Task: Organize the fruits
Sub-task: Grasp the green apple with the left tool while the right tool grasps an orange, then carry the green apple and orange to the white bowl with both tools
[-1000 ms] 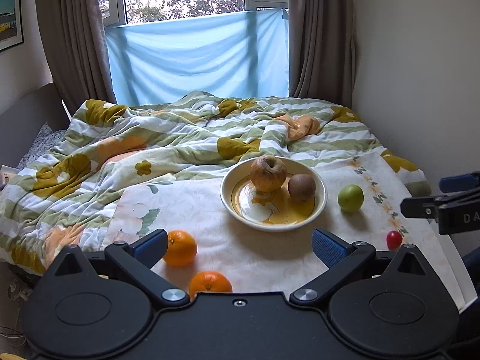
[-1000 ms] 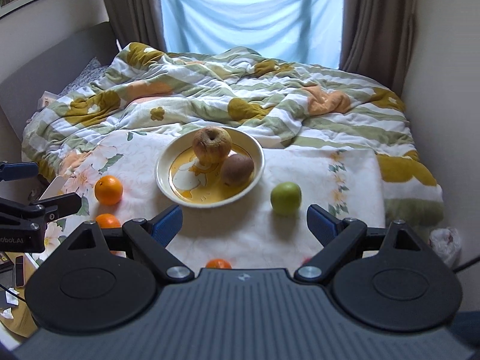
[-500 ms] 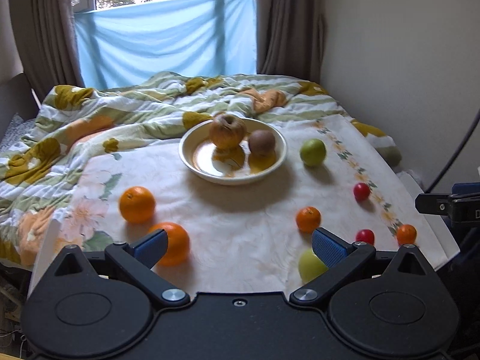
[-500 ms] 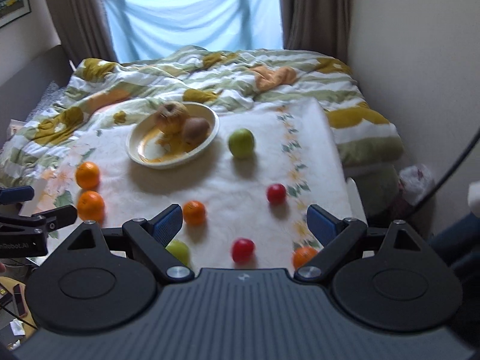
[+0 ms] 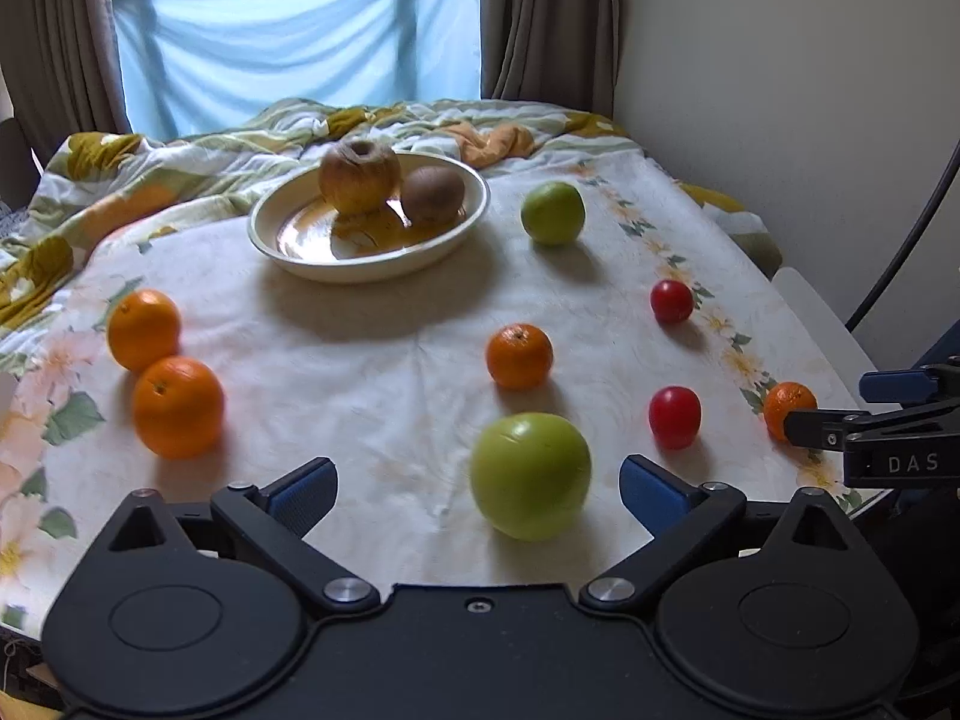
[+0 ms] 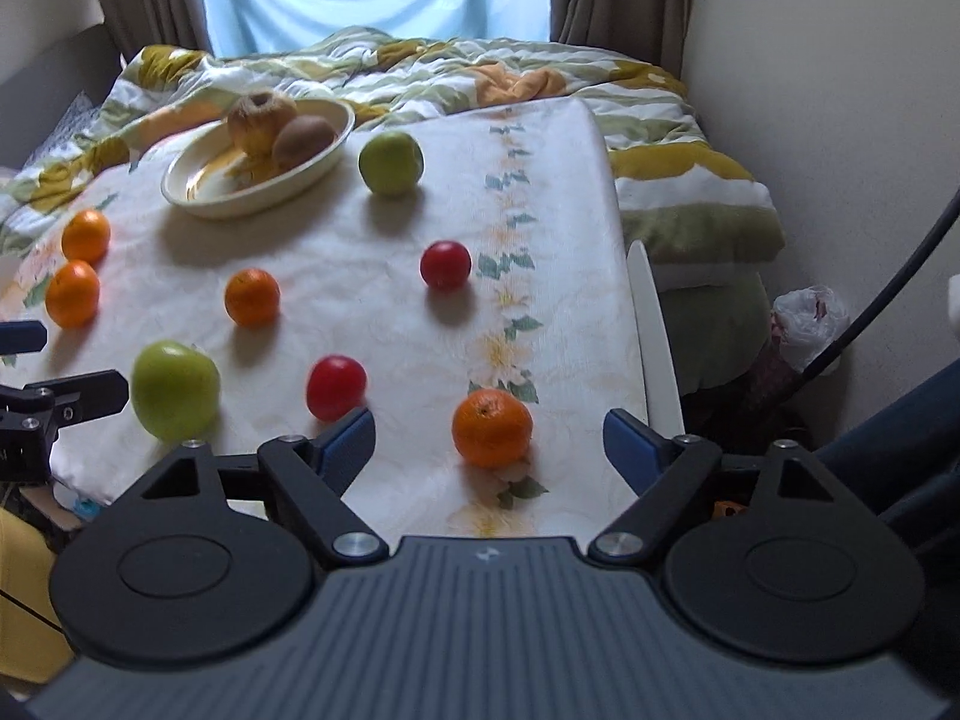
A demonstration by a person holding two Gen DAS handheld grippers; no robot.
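Left gripper [image 5: 477,495]: released, jaws spread wide, nothing between the pads. It hangs above the near edge of the floral cloth [image 5: 372,372], with the near green apple [image 5: 530,475] lying on the cloth just ahead, closer to its right finger.

Right gripper [image 6: 489,441]: released, jaws wide, holding nothing. A small orange [image 6: 492,427] sits on the cloth between and just beyond its fingers, not touched by either.

Fruit on the cloth, loose: 2 green apples, the far green apple [image 5: 552,213] lying just right of the bowl [image 5: 312,258]; 2 large oranges at the left side, the near large orange [image 5: 177,407] and the far large orange [image 5: 144,330], just beside each other (contact cannot be confirmed); 1 centre orange [image 5: 519,356]; 2 red fruits, the far red fruit [image 5: 671,301] and the near red fruit [image 5: 675,416], well apart along the right border.

Fruit in the bowl: 1 browned apple [image 5: 359,176] and 1 kiwi [image 5: 432,193], side by side, touching or nearly so. The bowl stands at the far side of the cloth, near the rumpled quilt [image 5: 180,162].

Beyond the bed: a blue sheet [image 5: 300,42] over the window, curtains on both sides.
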